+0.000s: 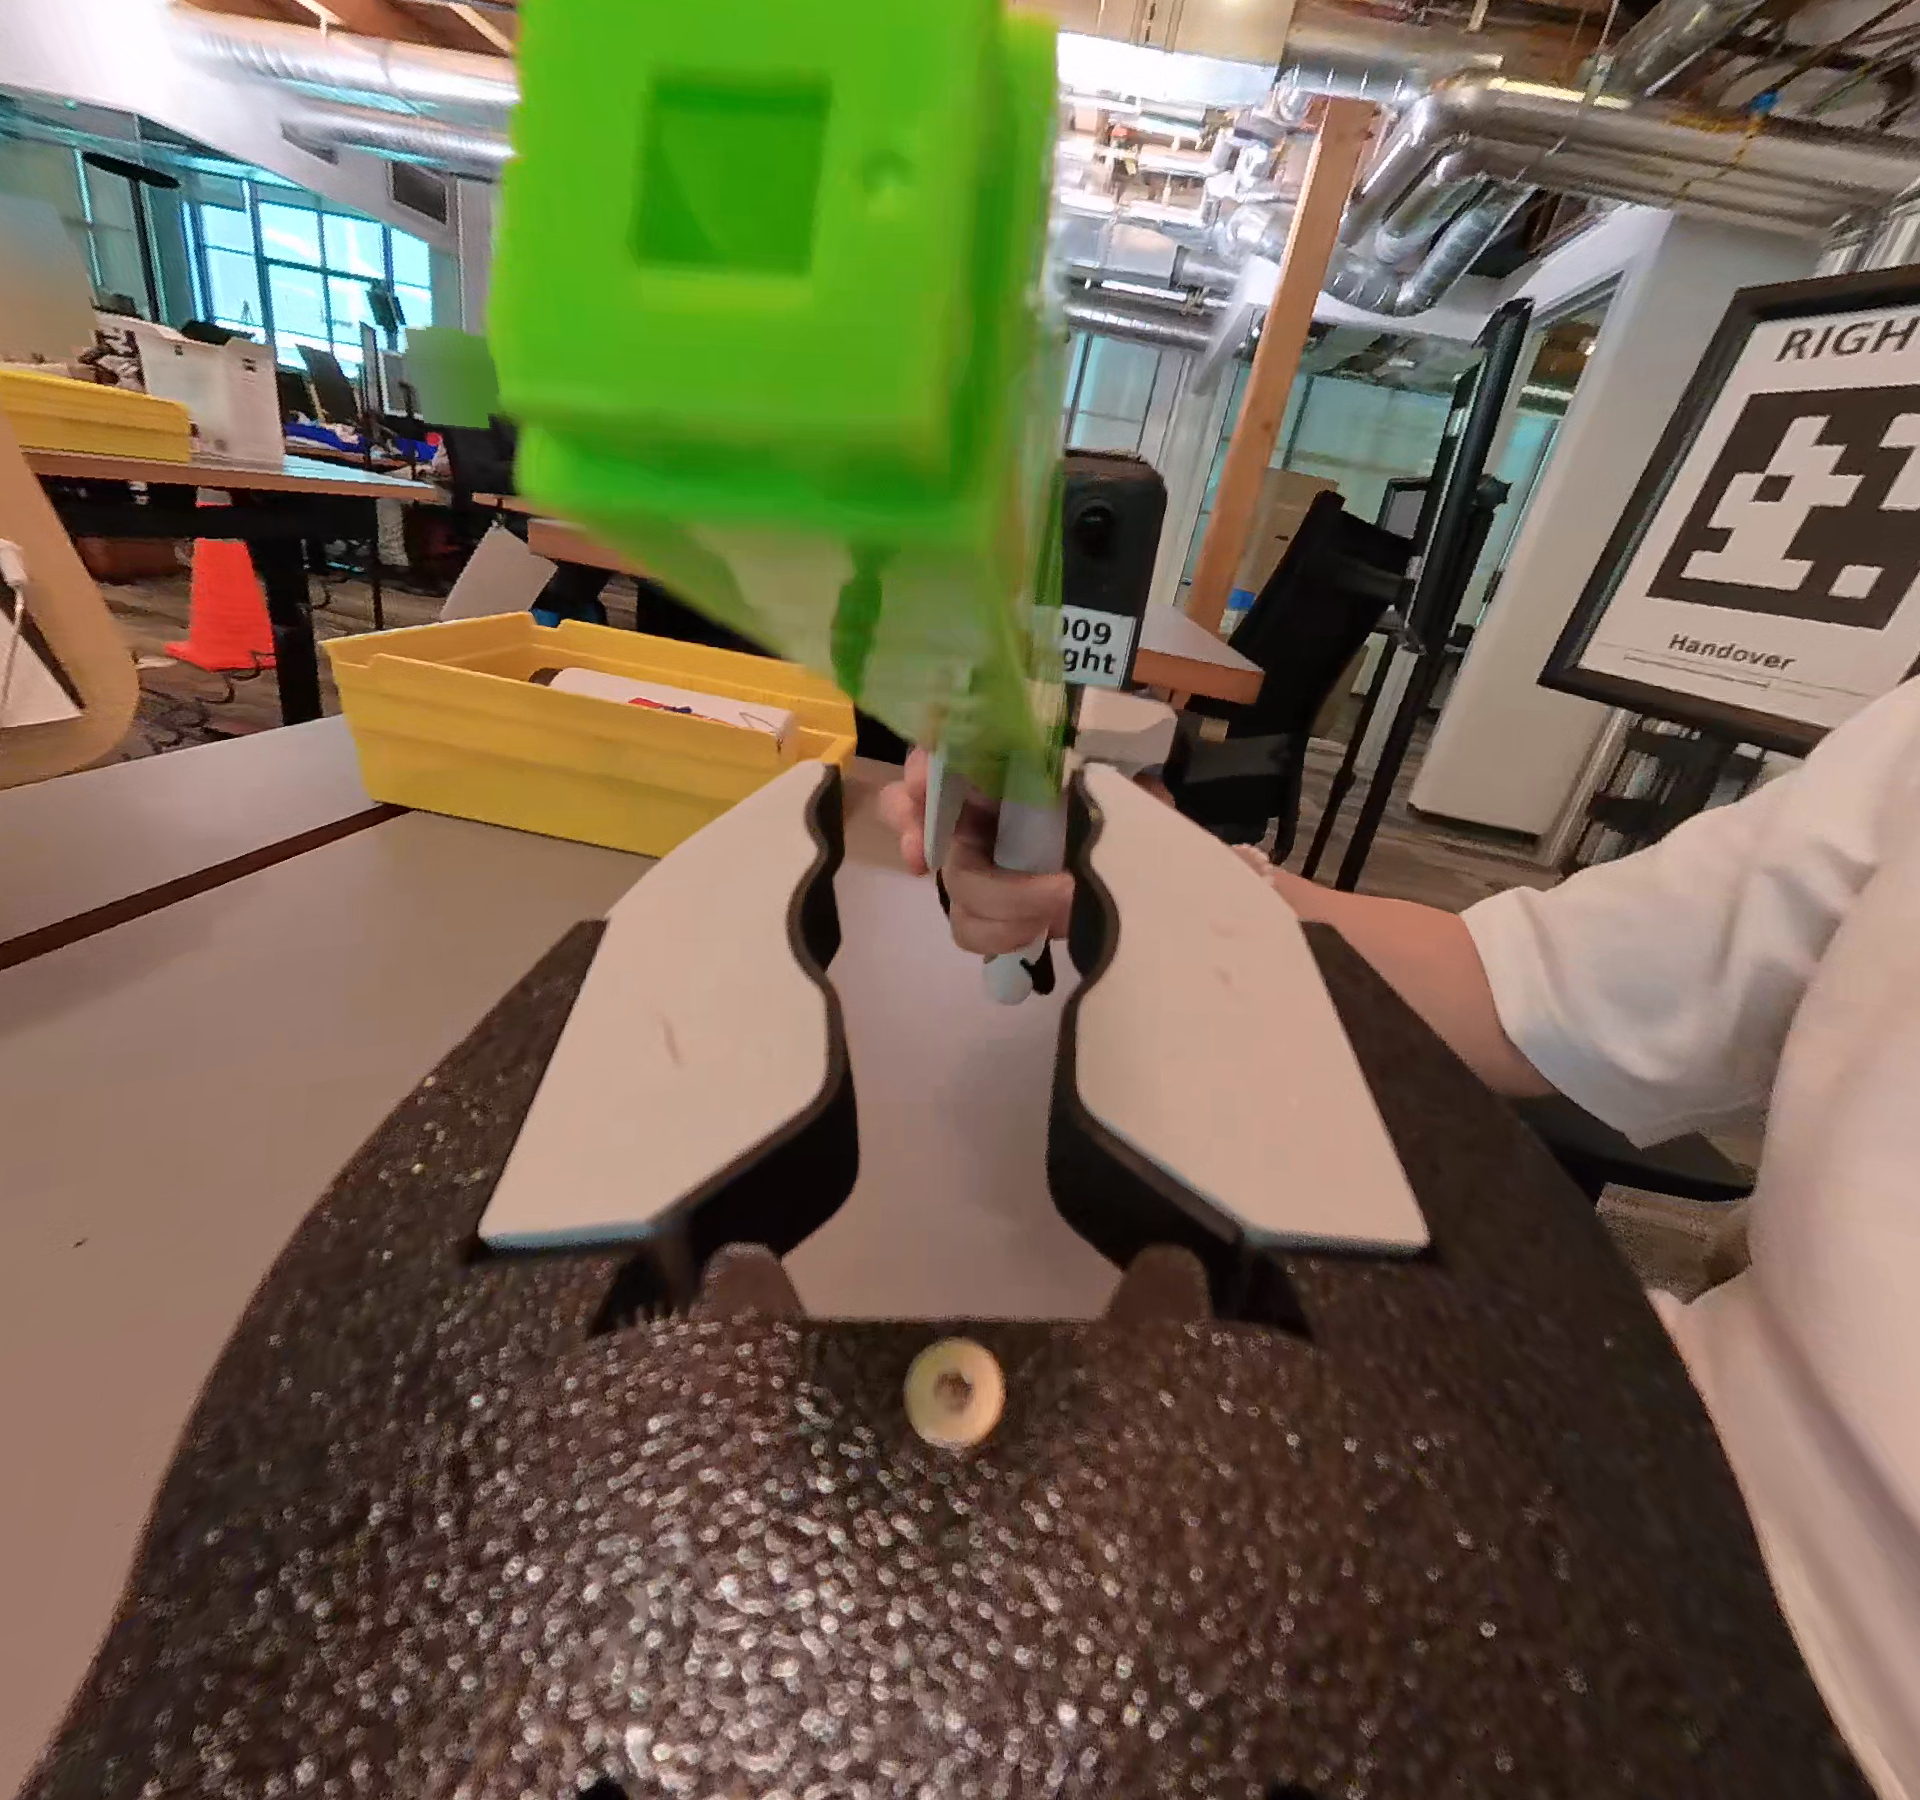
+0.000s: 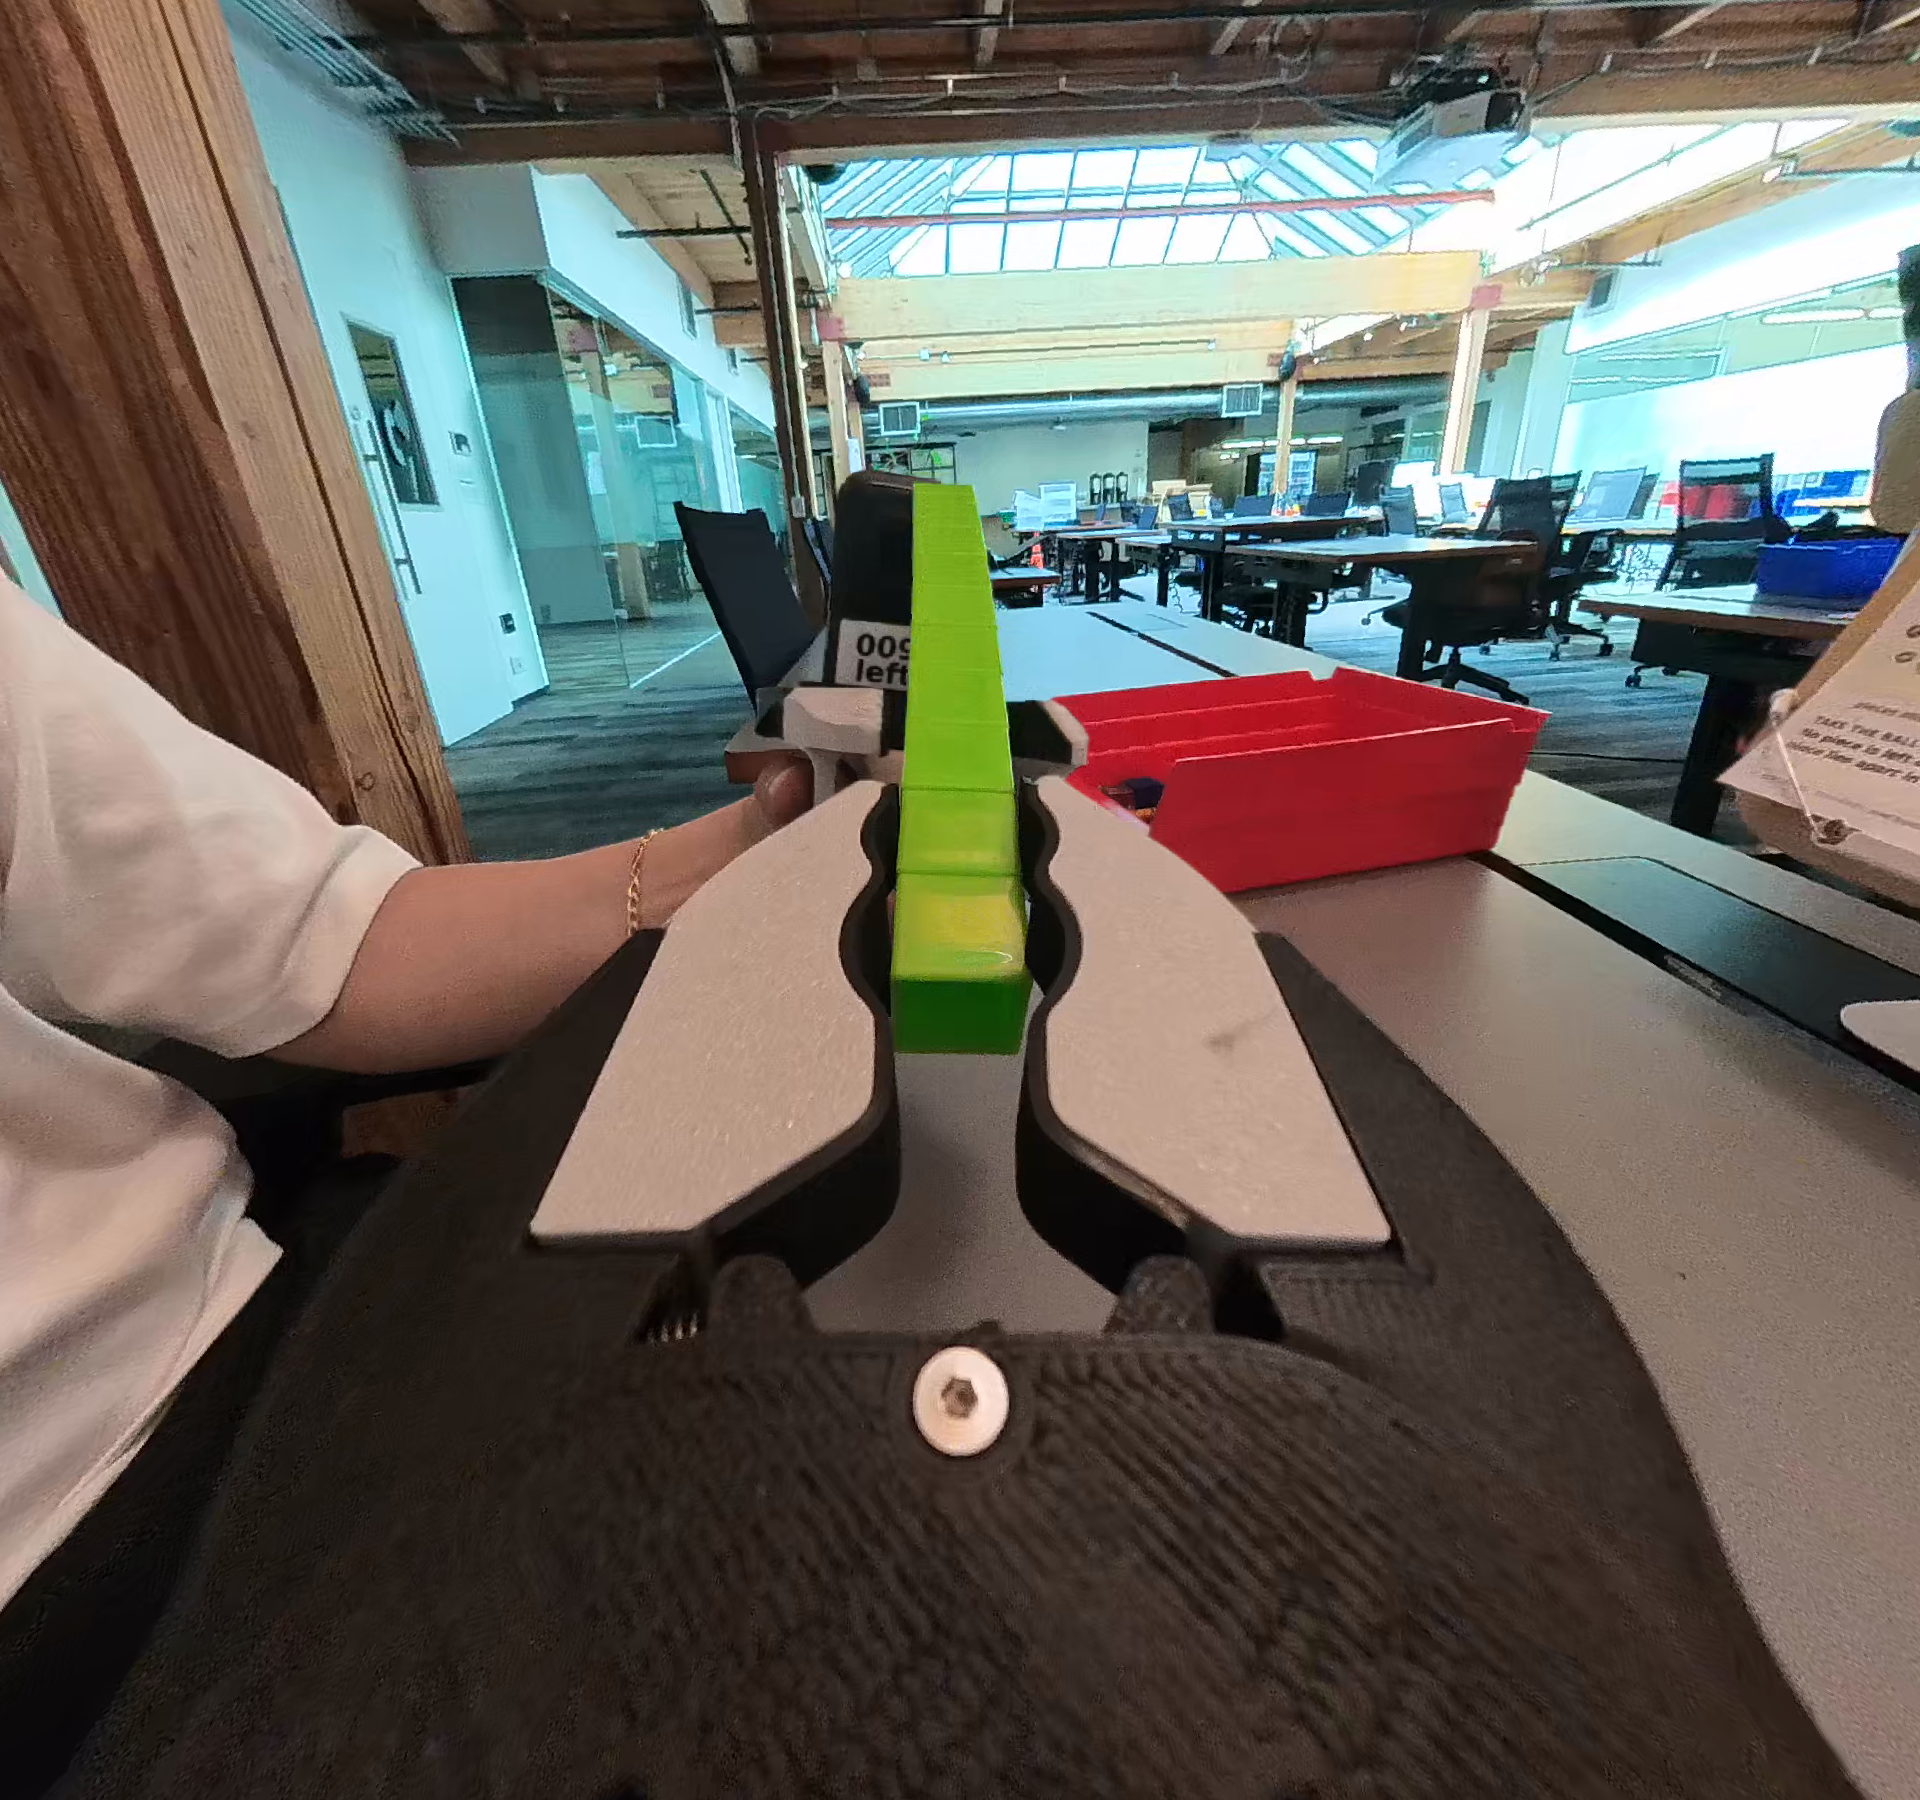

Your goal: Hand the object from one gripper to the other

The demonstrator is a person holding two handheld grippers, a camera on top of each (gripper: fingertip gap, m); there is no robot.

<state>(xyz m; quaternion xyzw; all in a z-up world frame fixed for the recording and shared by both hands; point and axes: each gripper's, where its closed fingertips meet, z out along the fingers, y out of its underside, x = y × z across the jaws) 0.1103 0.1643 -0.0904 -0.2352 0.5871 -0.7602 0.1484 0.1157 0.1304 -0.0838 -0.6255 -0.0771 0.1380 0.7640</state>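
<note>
My right hand-held gripper (image 2: 958, 903) clamps the green bar (image 2: 956, 763), the left hand-held gripper (image 1: 951, 877) gapes empty just below its blurred far end; prob. misses, bar drops.

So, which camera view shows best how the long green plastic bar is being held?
The right wrist view: the long green plastic bar sits sharp between the right tongs, pressed from both sides. The left wrist view shows only its blurred square end with a hollow, looming above the open, empty left tongs.
</note>
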